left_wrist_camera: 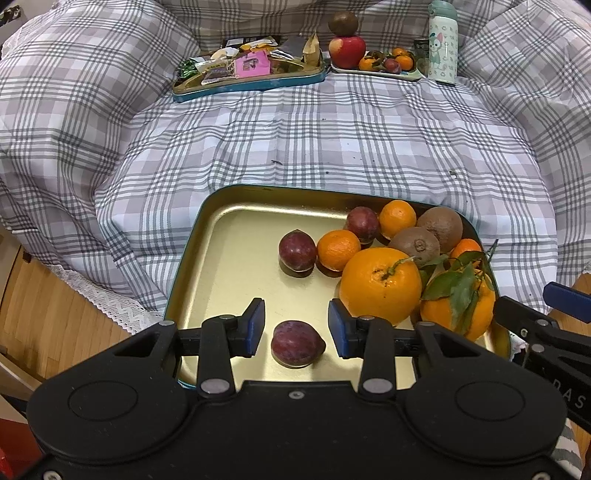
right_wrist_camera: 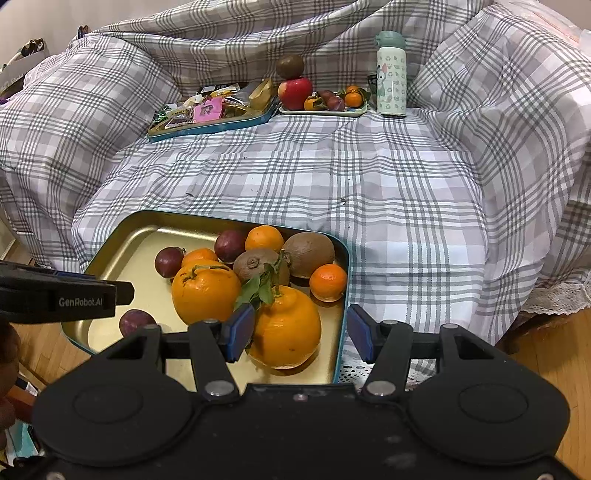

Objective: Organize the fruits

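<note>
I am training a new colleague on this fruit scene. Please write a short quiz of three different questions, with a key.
1. True or false: the left gripper is clamped on the nearest plum.
2. How many kiwis lie in the near tray?
3. What sits on top of the red apple at the back? A) a tangerine B) a kiwi C) a bottle

Key:
1. False; the plum lies between open pads, with gaps on both sides.
2. Two.
3. B
</note>
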A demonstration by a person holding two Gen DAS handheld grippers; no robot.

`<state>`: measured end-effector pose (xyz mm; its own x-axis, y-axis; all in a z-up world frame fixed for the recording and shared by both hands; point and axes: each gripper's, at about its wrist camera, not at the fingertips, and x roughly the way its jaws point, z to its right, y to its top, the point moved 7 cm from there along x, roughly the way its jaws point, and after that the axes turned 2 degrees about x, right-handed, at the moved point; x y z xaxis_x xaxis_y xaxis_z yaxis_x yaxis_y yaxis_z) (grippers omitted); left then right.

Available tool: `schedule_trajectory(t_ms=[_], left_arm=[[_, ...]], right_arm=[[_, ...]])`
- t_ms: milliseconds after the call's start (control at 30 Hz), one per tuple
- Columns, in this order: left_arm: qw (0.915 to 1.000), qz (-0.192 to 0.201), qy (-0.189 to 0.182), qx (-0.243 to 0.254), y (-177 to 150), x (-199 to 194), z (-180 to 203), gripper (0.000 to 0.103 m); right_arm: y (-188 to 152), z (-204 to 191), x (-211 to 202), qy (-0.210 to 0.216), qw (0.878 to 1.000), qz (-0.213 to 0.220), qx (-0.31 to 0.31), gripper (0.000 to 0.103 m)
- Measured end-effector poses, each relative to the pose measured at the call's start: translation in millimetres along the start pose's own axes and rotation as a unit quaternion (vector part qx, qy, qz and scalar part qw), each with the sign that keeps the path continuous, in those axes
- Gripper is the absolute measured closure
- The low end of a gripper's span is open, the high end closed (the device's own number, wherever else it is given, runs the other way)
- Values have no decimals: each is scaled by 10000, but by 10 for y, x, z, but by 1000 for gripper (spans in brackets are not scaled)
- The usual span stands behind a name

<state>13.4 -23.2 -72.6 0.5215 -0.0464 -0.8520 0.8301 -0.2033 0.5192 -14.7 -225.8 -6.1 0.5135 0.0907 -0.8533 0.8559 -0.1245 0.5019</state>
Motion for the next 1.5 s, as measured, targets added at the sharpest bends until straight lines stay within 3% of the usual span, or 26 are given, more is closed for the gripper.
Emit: schedule_trajectory(t_ms=[1500], left_arm=[[9994,-184,-186,-242,-71,25,-34,56]], right_arm=[[-18,-47,17,-75,9998,-103,-126,44]])
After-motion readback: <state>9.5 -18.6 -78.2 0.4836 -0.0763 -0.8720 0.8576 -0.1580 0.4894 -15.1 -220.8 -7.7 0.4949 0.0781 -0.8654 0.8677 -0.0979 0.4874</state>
